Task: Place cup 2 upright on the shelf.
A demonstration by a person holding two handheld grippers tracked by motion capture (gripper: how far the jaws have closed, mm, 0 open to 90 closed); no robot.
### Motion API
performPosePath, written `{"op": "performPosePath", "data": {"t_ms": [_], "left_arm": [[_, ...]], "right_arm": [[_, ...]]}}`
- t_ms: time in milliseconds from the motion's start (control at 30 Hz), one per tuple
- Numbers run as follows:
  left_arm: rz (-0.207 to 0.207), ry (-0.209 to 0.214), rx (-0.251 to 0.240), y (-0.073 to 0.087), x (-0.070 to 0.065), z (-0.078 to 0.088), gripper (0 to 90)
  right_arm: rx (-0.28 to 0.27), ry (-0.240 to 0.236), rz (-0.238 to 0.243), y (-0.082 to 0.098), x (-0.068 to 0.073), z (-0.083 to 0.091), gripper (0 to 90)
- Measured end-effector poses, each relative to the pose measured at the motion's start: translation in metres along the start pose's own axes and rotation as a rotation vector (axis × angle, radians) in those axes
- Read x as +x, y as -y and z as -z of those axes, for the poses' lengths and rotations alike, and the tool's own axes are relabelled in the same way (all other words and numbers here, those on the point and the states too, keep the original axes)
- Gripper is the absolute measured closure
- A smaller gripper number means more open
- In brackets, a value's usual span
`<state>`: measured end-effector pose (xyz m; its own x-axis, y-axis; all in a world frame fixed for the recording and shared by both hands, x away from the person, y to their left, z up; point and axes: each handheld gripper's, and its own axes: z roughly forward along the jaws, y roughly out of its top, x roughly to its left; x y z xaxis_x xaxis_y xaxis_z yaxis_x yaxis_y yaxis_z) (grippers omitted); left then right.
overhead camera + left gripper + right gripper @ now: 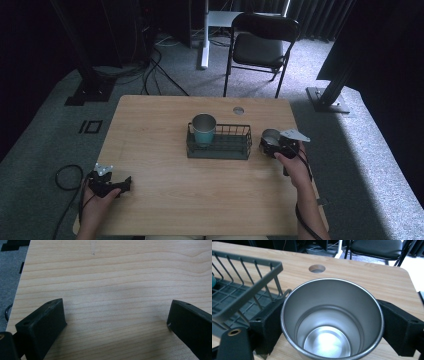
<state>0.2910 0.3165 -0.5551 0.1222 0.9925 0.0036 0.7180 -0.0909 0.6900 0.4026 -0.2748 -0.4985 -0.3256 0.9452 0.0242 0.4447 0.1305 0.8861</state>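
Right gripper pinches the shiny steel cup across its wall, just right of the dark wire basket. Cup looks light, rigid, slick: grip below the rim. Left gripper spread, idle on table.

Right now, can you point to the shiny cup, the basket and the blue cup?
shiny cup [329, 340]: right gripper view, on its inside bottom.
basket [218, 154]: high view, on its front wall.
blue cup [204, 135]: high view, on its side.
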Motion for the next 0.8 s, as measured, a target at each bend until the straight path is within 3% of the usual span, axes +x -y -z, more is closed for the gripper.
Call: {"op": "performPosePath", "data": {"t_ms": [667, 800], "left_arm": [[0.000, 0.000, 0.000, 0.000, 0.000, 0.000, 2.3], [0.000, 0.000, 0.001, 0.000, 0.000, 0.000, 2.3]], "right_arm": [[-0.049, -0.029, -0.003, -0.041, 0.003, 0.022, 13.1], [-0.064, -0.035, 0.018, -0.050, 0.006, 0.026, 13.1]]}}
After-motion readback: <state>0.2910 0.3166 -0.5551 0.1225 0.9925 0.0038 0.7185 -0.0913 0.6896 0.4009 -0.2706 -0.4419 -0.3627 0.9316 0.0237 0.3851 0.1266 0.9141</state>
